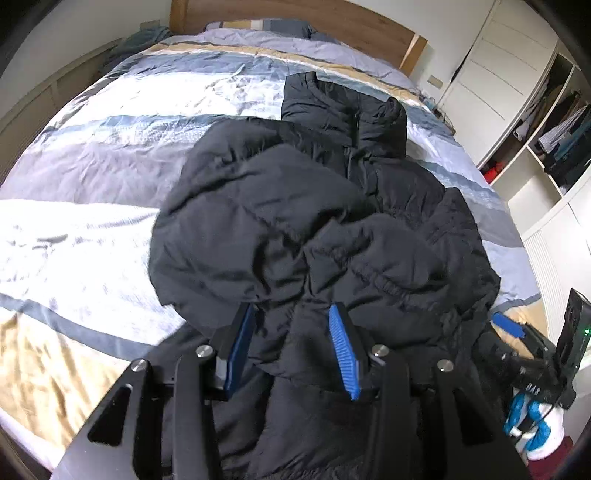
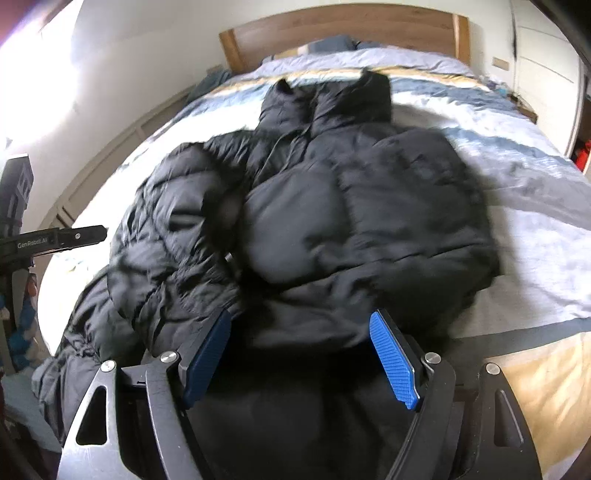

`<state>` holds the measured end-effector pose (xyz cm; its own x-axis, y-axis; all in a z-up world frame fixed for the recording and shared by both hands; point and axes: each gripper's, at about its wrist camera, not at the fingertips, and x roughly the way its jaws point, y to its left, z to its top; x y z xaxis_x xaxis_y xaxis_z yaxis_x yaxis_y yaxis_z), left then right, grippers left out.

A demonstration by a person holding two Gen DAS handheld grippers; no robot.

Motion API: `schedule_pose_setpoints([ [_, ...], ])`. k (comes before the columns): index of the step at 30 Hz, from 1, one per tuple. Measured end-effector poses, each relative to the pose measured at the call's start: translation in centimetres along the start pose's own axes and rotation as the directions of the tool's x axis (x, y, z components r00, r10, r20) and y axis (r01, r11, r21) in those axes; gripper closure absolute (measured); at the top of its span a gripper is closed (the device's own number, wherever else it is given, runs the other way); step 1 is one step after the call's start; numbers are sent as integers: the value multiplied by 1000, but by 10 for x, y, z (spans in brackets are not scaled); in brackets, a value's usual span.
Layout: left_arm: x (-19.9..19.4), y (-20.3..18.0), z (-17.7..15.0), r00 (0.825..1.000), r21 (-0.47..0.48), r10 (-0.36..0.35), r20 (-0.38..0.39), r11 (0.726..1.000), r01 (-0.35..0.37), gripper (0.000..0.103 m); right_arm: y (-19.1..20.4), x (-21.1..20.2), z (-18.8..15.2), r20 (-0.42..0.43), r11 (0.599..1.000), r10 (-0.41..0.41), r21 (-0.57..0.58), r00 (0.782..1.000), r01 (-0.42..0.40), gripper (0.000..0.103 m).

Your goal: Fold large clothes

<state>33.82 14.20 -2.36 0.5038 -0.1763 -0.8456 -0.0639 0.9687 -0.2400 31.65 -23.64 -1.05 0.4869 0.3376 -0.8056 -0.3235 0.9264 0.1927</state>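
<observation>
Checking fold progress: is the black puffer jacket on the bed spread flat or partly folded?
Partly folded. The black puffer jacket has a sleeve flopped across its front, collar toward the headboard. It is bunched, not a neat bundle.

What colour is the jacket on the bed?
Black; the jacket shows best in the right wrist view.

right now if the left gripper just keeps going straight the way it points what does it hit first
The left gripper, jaws open, points at the black jacket on the bed. It would meet the jacket's folded-over sleeve and hem bulk almost at once; exact depth is unclear.
</observation>
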Motion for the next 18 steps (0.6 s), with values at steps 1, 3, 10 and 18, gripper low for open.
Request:
schedule_pose_setpoints([
  [1, -7, 2, 10, 1000, 5, 7, 6, 1000, -7, 62, -6, -7, 5, 12, 1000, -4, 4, 1000, 4, 26],
  [3, -23, 6, 33, 999, 6, 16, 34, 1000, -16, 62, -15, -19, 17, 35, 1000, -12, 6, 999, 12, 26],
  [10, -78, 16, 149, 986, -13, 30, 163, 1000, -29, 42, -52, -55, 105, 151, 997, -74, 0, 986, 75, 26],
  [18, -40, 27, 270, 981, -53, 31, 192, 998, -21, 39, -101, -20, 233, 237, 995, -23, 99, 971, 0, 21],
])
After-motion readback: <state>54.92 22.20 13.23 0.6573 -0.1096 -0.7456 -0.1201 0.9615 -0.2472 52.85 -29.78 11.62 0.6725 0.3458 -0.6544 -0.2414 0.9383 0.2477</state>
